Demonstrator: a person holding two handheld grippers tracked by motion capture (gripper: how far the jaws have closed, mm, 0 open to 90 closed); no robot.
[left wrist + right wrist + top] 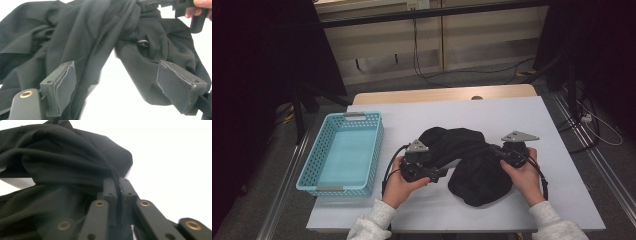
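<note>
The right tool (117, 185) pinches a fold of the black cloth (472, 165) — jaws nearly together. The left tool (115, 85) gapes open, cloth draped between its jaws, untouched, mid-surface (532, 115).

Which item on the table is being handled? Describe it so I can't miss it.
On the white table, right of the blue basket, lies a crumpled black garment between both grippers. It is the only soft, dark thing there; the right gripper pinches a fold of it.

Dim room, tabletop blown white in tool views.
</note>
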